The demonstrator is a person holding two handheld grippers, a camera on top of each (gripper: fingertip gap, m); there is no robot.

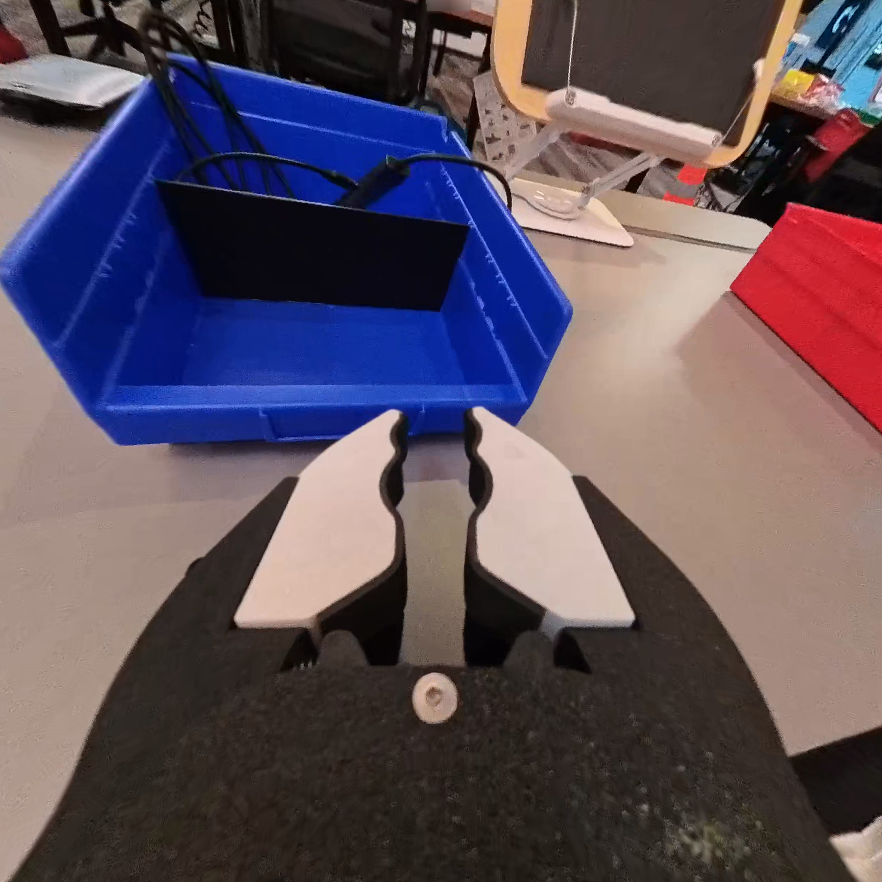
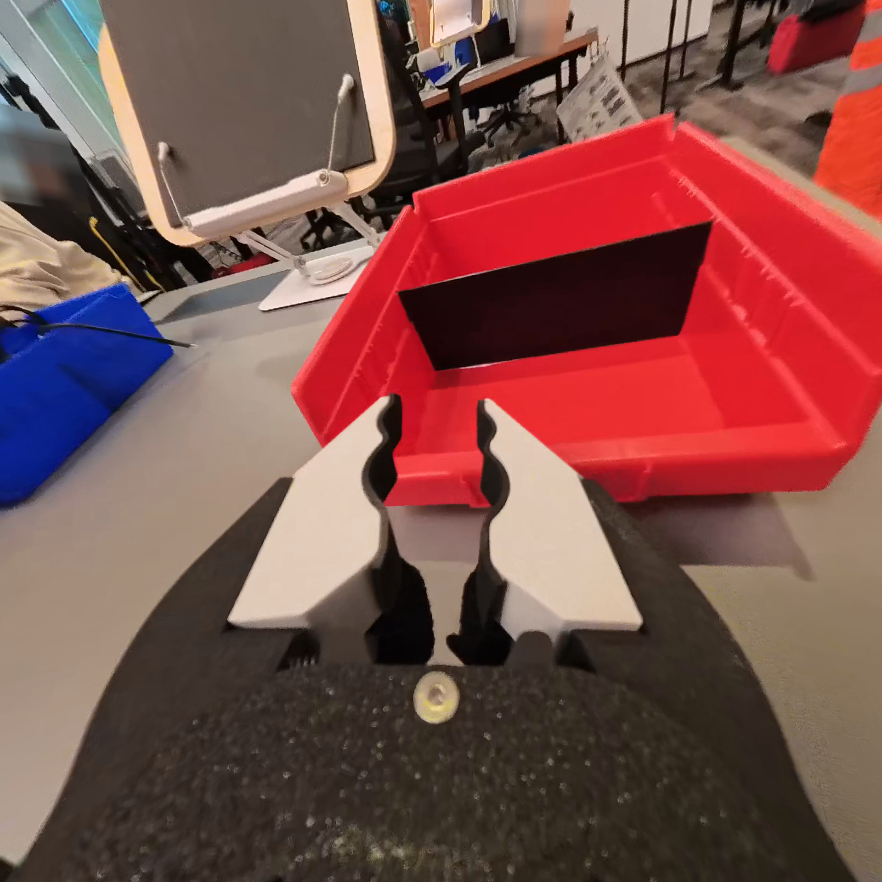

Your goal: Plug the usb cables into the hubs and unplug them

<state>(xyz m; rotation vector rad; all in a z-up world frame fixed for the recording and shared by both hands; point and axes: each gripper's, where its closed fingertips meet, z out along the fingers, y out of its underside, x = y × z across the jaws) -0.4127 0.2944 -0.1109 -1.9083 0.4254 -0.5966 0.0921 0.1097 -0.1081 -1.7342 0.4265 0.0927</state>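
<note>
Two empty tools parted, left tool [image 1: 435, 420] facing blue bin [image 1: 143, 305], right tool [image 2: 438, 405] facing red bin [image 2: 763, 305]

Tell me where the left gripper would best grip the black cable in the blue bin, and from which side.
Probably the thick plug, from above. It sticks up over the black divider in the blue bin's back compartment, so it is reachable, and it is stiffer than the thin cable loops. The left gripper is open and empty.

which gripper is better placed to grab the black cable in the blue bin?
Probably left. The left gripper, open and empty, faces the blue bin holding the black cable. The right gripper faces the red bin.
</note>
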